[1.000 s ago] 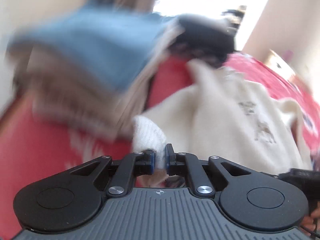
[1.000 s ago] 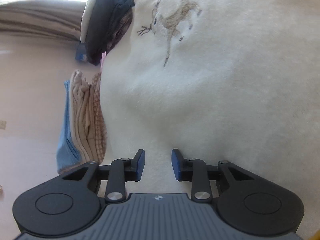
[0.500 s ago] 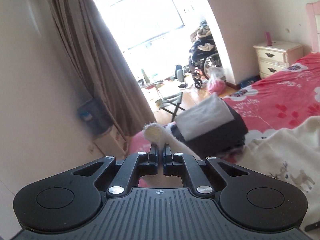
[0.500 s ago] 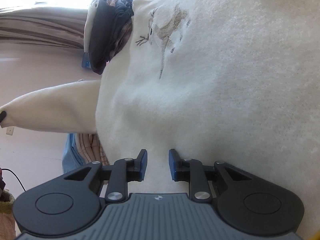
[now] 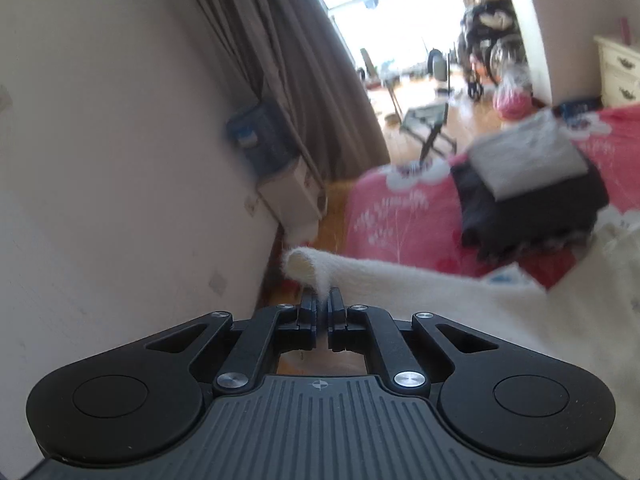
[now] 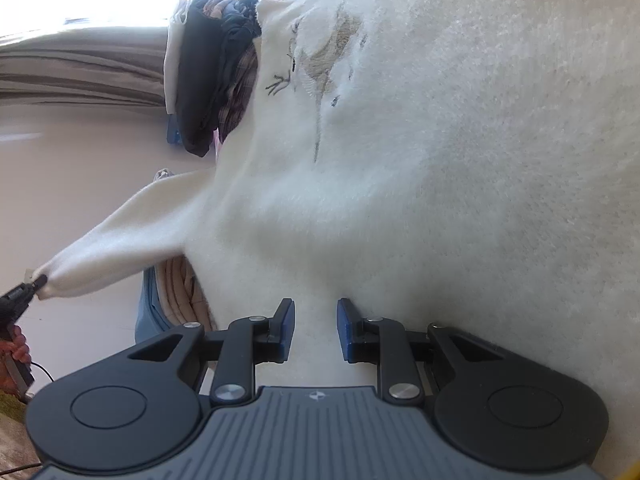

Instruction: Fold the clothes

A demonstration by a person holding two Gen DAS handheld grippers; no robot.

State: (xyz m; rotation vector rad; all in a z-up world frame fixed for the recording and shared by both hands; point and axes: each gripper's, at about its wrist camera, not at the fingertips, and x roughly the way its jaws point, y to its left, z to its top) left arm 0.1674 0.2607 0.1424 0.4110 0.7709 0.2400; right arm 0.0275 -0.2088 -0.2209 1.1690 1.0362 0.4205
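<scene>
Left gripper (image 5: 322, 307) pinches sleeve cuff (image 5: 306, 267) & holds it out off bed (image 5: 404, 208) to straighten it for folding, right gripper (image 6: 316, 322) unclenched over sweater (image 6: 460, 160) body.

The left tongs (image 5: 322, 307) are held out to the side, jaws pinched nearly together on a cuff of white knit. The right tongs (image 6: 316, 330) point straight ahead with jaws apart and nothing between them. A bare hand (image 6: 14, 350) grips the left handle.
</scene>
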